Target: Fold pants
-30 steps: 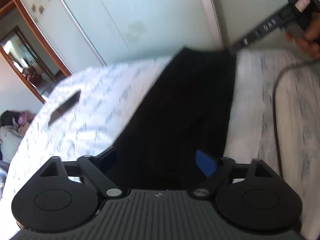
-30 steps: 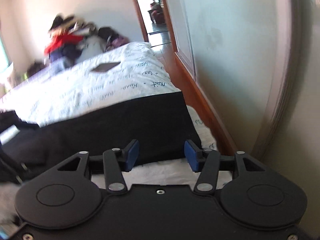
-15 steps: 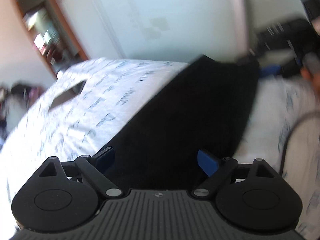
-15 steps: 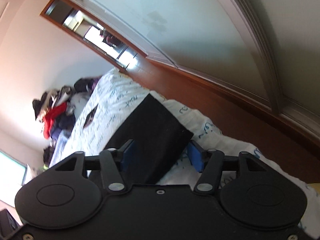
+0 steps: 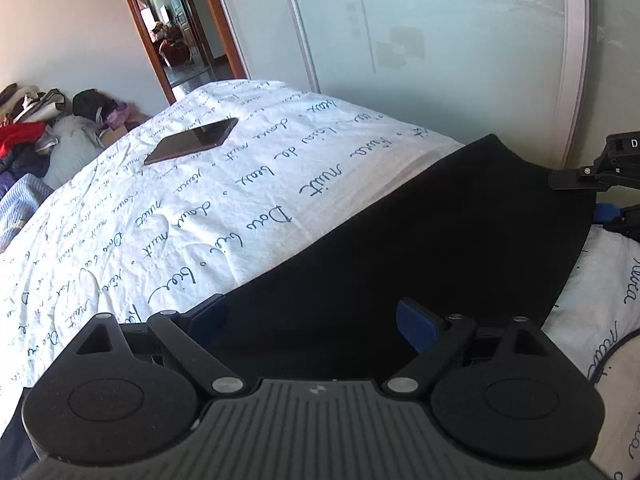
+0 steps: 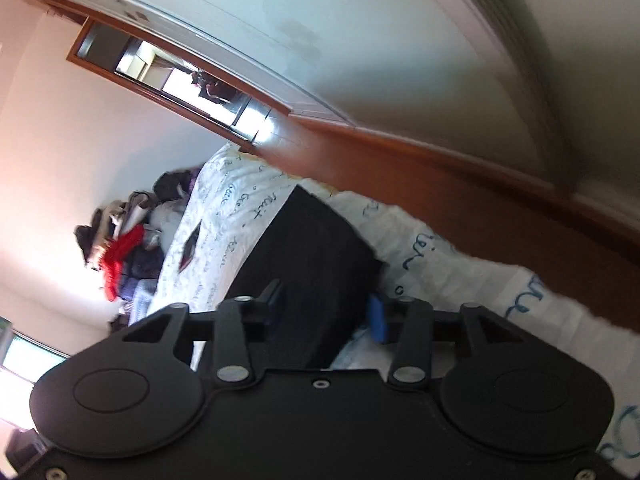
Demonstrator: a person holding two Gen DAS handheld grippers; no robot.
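Pants (image 5: 420,248), black and smooth, lie flat across a bed (image 5: 248,196) near its edge by the wardrobe doors (image 5: 440,40). The left gripper (image 5: 312,320) hangs over their near end with jaws apart, fabric between them but unpressed. The right gripper (image 6: 326,312), seen at the far corner from the left camera (image 5: 600,196), is closing around the pants' edge; its pads are not yet pressing. A dark phone (image 5: 192,141) rests on the white, script-printed sheet, well apart. Heaped clothes (image 5: 36,136) sit beyond the bed.
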